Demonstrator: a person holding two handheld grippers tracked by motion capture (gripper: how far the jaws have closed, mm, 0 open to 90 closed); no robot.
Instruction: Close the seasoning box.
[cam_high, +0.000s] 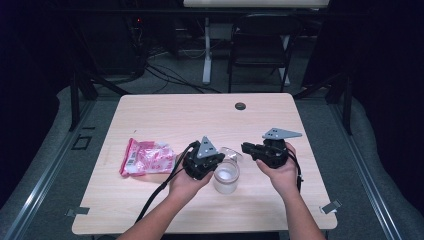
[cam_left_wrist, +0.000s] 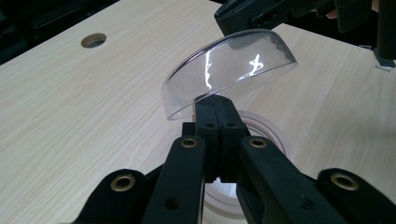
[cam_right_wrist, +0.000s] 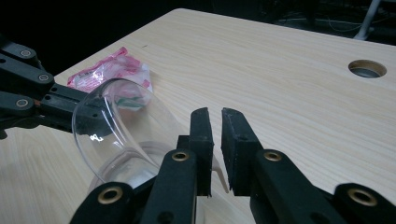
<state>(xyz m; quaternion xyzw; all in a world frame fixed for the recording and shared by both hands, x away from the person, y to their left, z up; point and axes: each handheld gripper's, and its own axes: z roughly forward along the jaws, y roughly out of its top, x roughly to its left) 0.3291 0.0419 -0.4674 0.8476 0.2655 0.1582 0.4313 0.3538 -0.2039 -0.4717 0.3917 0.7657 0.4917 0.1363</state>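
Note:
A clear domed plastic lid (cam_left_wrist: 229, 65) hangs tilted above a clear plastic cup (cam_high: 226, 176) that stands on the wooden table (cam_high: 200, 120). My left gripper (cam_left_wrist: 215, 105) is shut on the lid's near rim. From the opposite side my right gripper (cam_right_wrist: 215, 116) reaches the lid (cam_right_wrist: 116, 126); its jaws stand a narrow gap apart, with a thin sliver of the rim in the gap and no pad pressing on it. In the high view the left gripper (cam_high: 220, 159) and the right gripper (cam_high: 246, 148) face each other over the cup.
A pink and white plastic packet (cam_high: 147, 157) lies left of the left hand. A round cable hole (cam_high: 240, 106) sits near the table's far edge. Beyond the table stand a dark chair (cam_high: 262, 35) and a white table leg (cam_high: 206, 50).

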